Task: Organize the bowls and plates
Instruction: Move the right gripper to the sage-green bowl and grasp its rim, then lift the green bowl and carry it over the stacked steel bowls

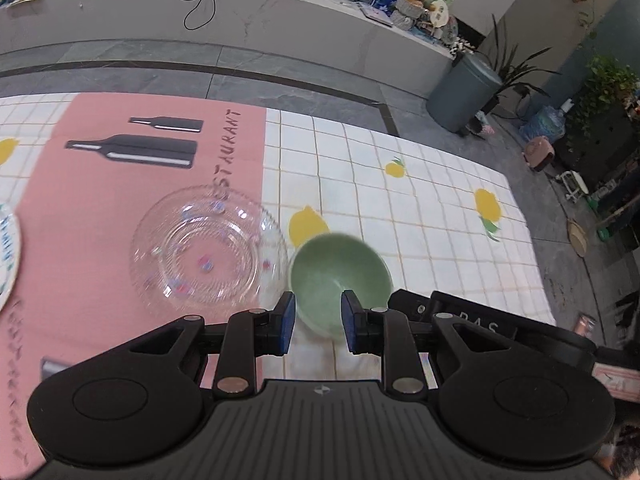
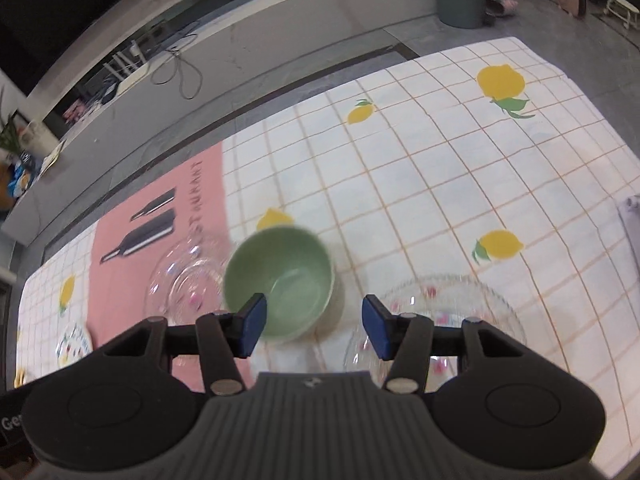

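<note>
- The round pale-green glazed bowl (image 2: 280,282) looks rigid, smooth and probably slippery and breakable; its thin rim is the likeliest hold.
- Left gripper (image 1: 318,322) gapes narrowly beside the rim, empty.
- Right gripper (image 2: 314,328) is wide, empty.

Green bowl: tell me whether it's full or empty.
Empty. The green bowl sits upright on the tablecloth, its bare inner floor visible in both wrist views.

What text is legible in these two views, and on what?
"RESTAURANT" on the pink placemat, beside the bottle graphics; the first letters sit behind the clear glass plate.
"DAS" (uncertain, partly cut off) on the black device behind the left gripper.
"Ge", cut off, on a black object at the right view's left edge.
Dark lettering along the placemat's near edge: too blurred to read.
</note>
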`<control>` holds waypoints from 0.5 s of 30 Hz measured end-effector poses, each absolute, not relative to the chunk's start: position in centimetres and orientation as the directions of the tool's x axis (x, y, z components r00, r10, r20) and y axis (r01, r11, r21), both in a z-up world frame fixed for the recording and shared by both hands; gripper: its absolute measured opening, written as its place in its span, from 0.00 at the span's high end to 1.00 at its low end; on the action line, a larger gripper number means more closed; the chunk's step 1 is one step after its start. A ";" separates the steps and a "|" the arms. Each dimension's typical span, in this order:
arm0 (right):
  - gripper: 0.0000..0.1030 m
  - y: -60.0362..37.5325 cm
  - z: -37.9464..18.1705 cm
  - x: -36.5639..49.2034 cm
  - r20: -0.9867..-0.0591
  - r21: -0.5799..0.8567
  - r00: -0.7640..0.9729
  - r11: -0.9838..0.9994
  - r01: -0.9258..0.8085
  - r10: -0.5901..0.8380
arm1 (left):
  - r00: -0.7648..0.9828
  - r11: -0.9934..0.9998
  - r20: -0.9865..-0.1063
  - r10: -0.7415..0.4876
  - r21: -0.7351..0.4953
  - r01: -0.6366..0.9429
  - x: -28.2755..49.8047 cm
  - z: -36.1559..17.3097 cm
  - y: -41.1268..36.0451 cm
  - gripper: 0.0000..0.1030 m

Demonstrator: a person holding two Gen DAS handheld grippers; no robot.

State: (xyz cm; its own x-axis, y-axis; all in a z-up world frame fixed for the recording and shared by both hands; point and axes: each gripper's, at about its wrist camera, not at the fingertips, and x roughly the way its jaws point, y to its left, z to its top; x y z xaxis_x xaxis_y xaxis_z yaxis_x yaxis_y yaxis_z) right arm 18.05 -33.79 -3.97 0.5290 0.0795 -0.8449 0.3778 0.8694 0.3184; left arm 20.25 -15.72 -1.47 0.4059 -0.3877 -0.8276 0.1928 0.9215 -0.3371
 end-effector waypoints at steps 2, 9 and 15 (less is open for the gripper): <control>0.50 -34.3 -5.0 19.3 -0.851 0.323 0.518 0.864 0.386 0.086 | 0.392 0.930 -0.844 -0.366 -0.324 0.171 21.6 -2.8 -16.3 0.73; 0.65 -35.4 -7.9 21.6 -0.865 0.350 0.479 0.864 0.361 0.150 | 0.375 0.943 -0.865 -0.334 -0.305 0.136 23.9 -5.8 -16.9 0.73; 0.70 -35.6 -8.5 22.3 -0.852 0.401 0.478 0.854 0.331 0.214 | 0.376 0.955 -0.878 -0.295 -0.254 0.156 24.4 -7.0 -17.9 0.75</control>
State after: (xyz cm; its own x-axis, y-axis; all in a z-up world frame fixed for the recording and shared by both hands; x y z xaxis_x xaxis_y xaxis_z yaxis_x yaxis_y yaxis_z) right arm 22.34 -35.57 -8.48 0.4781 0.2144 -0.8517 0.3311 0.8542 0.4009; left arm 24.36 -17.90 -6.96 0.3764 -0.2948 -0.8783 0.1559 0.9547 -0.2536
